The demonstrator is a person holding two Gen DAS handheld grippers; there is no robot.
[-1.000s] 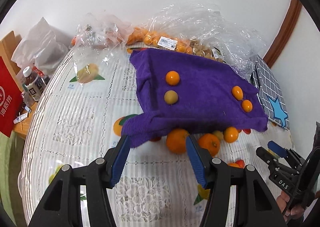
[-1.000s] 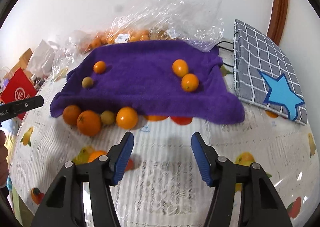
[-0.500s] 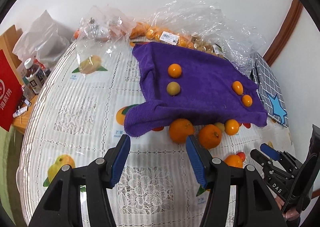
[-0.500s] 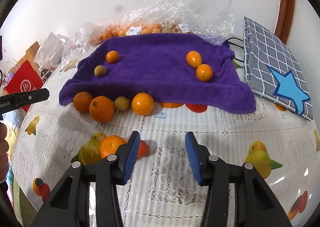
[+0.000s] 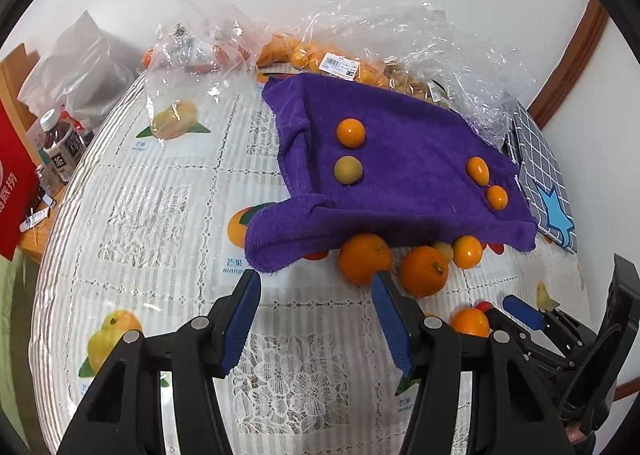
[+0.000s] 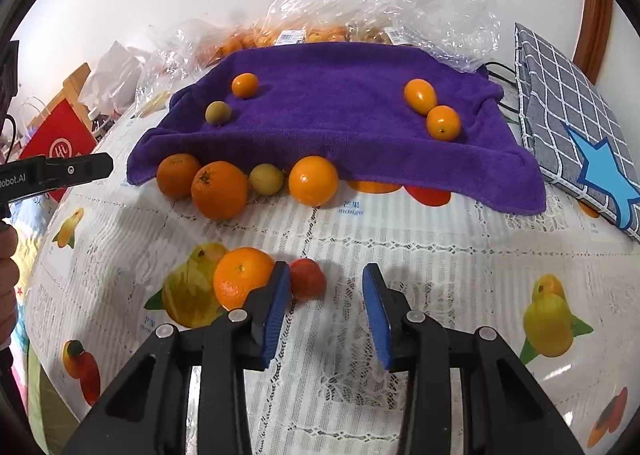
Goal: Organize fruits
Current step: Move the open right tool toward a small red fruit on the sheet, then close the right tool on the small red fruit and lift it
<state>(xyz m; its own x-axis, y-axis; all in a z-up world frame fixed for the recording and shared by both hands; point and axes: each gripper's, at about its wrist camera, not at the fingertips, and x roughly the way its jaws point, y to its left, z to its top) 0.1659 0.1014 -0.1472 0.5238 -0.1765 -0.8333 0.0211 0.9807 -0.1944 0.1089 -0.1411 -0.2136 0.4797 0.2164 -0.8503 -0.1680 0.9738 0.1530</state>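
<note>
- While the purple towel (image 6: 340,123) fills the upper middle of the right wrist view with four small fruits on it, a row of oranges (image 6: 219,189) lies along its near edge on the tablecloth (image 6: 440,255).
- Lower down, at centre-left of that view, a loose orange (image 6: 240,281) and a small red fruit (image 6: 307,279) sit touching each other, apart from the row.
- Judging from this, the red fruit is the likely target: it lies just ahead and slightly left of the right gripper (image 6: 326,295), beside the left pad's tip, not yet between the pads.
- Its jaws are closing, with only cloth between them.
- By contrast, the left gripper (image 5: 316,315) hangs partly apart and empty, pitched down toward the towel's near corner, with the nearest orange (image 5: 364,258) just past its right finger.
- Of the two, the right hand is clearly nearer the loose pair; it would need a small shift left to centre the red fruit.
</note>
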